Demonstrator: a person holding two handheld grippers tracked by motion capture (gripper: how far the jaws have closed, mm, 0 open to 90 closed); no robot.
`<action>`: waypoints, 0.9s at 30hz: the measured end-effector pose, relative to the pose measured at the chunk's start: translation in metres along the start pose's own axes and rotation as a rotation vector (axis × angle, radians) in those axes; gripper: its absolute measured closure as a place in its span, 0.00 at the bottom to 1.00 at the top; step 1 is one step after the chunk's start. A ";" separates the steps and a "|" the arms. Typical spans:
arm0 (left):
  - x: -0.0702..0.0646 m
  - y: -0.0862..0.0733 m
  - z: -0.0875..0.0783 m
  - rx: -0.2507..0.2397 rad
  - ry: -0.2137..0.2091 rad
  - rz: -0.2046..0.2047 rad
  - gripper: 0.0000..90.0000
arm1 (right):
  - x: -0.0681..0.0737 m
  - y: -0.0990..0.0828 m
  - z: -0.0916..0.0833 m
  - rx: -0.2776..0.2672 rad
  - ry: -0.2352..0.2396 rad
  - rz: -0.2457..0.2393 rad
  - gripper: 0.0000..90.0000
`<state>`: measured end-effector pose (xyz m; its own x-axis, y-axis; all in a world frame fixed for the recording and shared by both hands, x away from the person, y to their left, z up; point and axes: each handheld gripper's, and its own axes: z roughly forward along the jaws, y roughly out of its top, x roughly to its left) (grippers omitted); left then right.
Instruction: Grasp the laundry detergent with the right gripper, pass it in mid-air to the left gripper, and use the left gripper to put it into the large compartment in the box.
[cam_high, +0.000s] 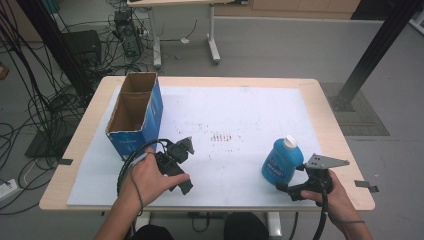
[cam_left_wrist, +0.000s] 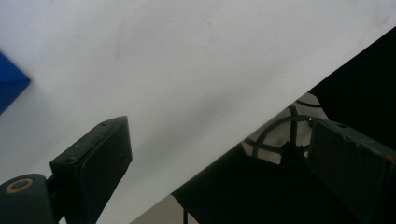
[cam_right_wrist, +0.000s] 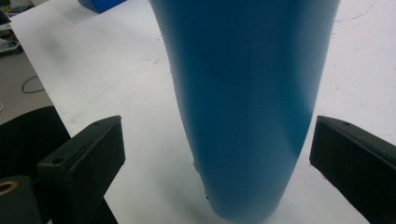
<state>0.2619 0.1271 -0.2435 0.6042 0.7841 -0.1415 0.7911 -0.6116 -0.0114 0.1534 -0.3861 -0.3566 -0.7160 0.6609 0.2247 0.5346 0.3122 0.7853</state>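
Note:
A blue bottle (cam_high: 281, 161) with a white cap (cam_high: 290, 142) stands on the white sheet (cam_high: 235, 110) at the front right. My right gripper (cam_high: 291, 178) is open just behind it, one jaw on each side of its lower body. In the right gripper view the blue bottle (cam_right_wrist: 245, 102) rises between the two black fingers (cam_right_wrist: 88, 154), with gaps on both sides of my right gripper (cam_right_wrist: 219, 128). My left gripper (cam_high: 181, 166) is held at the front left, open over bare sheet. Nothing lies between the jaws of my left gripper (cam_left_wrist: 219, 130).
An open blue cardboard box (cam_high: 136, 114) stands at the back left of the table; its corner (cam_left_wrist: 11, 84) shows in the left gripper view. The table's front edge (cam_left_wrist: 261, 126) runs close under the left gripper. Cables and desk legs (cam_high: 155, 45) lie on the floor beyond.

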 end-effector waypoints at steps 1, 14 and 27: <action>0.000 0.000 0.000 0.000 -0.001 -0.002 0.08 | 0.000 0.000 0.000 0.001 0.000 0.000 0.04; 0.002 -0.002 0.000 -0.009 -0.003 -0.003 0.08 | -0.001 0.000 -0.001 0.003 -0.002 0.001 0.04; 0.004 0.002 0.001 -0.009 -0.007 0.000 0.08 | -0.002 0.000 -0.001 0.001 -0.007 0.008 0.04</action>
<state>0.2654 0.1291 -0.2447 0.6037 0.7833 -0.1484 0.7918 -0.6107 -0.0023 0.1546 -0.3883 -0.3570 -0.7089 0.6679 0.2268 0.5405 0.3078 0.7830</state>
